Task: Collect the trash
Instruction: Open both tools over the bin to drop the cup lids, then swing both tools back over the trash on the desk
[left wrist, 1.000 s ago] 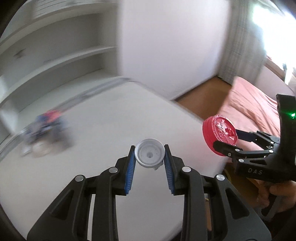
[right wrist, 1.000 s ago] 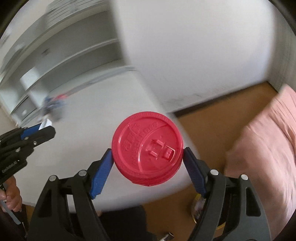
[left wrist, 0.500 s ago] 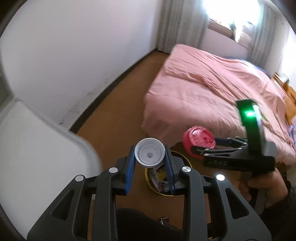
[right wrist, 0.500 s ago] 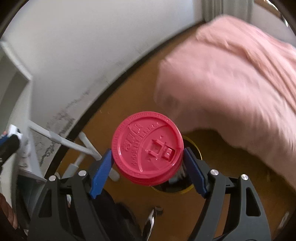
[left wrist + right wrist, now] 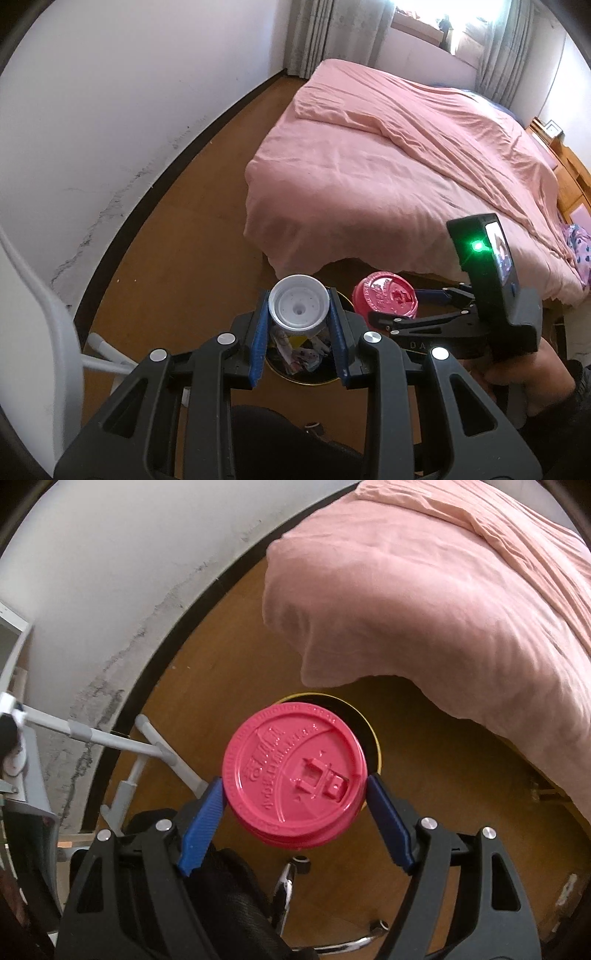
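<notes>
My left gripper (image 5: 298,314) is shut on a white plastic cap (image 5: 298,305) and holds it right above a round black trash bin with a yellow rim (image 5: 317,380) that has wrappers inside. My right gripper (image 5: 294,788) is shut on a red cup lid (image 5: 294,781), also above the bin, whose rim (image 5: 376,738) shows behind the lid. In the left wrist view the red lid (image 5: 384,298) and the right gripper (image 5: 391,304) sit just right of the white cap.
A bed with a pink cover (image 5: 388,155) stands close behind the bin. A white wall with a dark skirting (image 5: 110,110) runs on the left. The white table's edge (image 5: 55,332) and legs (image 5: 147,746) are at the left. Brown wooden floor (image 5: 184,221) surrounds the bin.
Both grippers have swung away from the white table toward the floor and come over the trash bin. The white cap and red lid stay gripped.
</notes>
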The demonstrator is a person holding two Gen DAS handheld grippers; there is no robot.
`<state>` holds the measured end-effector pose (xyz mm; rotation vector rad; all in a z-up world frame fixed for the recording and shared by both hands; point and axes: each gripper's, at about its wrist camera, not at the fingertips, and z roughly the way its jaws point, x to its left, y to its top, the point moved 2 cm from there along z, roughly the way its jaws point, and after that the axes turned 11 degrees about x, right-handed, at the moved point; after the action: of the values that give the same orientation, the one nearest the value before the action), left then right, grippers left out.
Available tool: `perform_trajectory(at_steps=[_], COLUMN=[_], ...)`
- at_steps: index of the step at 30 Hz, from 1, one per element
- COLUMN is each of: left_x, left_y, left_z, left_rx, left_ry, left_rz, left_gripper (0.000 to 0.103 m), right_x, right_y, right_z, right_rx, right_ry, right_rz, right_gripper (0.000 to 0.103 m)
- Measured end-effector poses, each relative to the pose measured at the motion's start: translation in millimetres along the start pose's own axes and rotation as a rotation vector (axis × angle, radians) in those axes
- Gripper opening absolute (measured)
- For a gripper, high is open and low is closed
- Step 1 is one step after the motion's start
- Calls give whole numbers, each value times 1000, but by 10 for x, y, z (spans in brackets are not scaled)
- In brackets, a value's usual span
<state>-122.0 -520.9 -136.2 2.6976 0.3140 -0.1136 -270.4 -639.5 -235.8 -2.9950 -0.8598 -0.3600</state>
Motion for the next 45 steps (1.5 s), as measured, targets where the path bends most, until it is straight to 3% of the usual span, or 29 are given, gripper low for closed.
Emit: perform_trajectory(at_steps=[1, 3, 10, 20, 21, 23, 26, 29, 33, 38, 41, 45], left_x=[-15, -39, -109, -292, -307, -344, -355, -330, -252, 39, 344, 981], left_y=[2, 2, 9, 109, 123, 150, 186, 187, 141, -55, -249, -665], left_z=[10, 35, 121, 499, 525, 548, 479, 354, 119, -549, -991, -1554], left_rx=[3, 10, 35, 100, 103, 108, 79, 56, 27, -59, -120, -195], left_ry=[0, -3, -11, -78, -81, -77, -64, -56, -35, 26, 80, 152], left_rz=[4, 7, 24, 52, 54, 56, 49, 46, 36, -5, -52, -203], left_gripper=[29, 29, 29, 29, 31, 47, 62, 75, 76, 87, 89, 90], right_x=[-10, -14, -64, -359, -399, -445, -483, -454, -356, -35, 367, 1279], right_y=[7, 4, 0, 22, 28, 22, 31, 45, 19, -11, -24, -67], right_z=[-14, -57, -151, -373, -393, -431, -459, -461, -465, -570, -723, -1050], right_rx=[-8, -26, -62, -147, -156, -170, -180, -180, -186, -212, -222, -287], right_ry=[8, 15, 38, 24, 25, 29, 35, 36, 30, -12, 10, 59], right_rz=[2, 6, 30, 148, 161, 179, 193, 182, 153, 55, -33, -228], right_gripper=[76, 86, 87, 87, 87, 87, 87, 87, 87, 87, 87, 87])
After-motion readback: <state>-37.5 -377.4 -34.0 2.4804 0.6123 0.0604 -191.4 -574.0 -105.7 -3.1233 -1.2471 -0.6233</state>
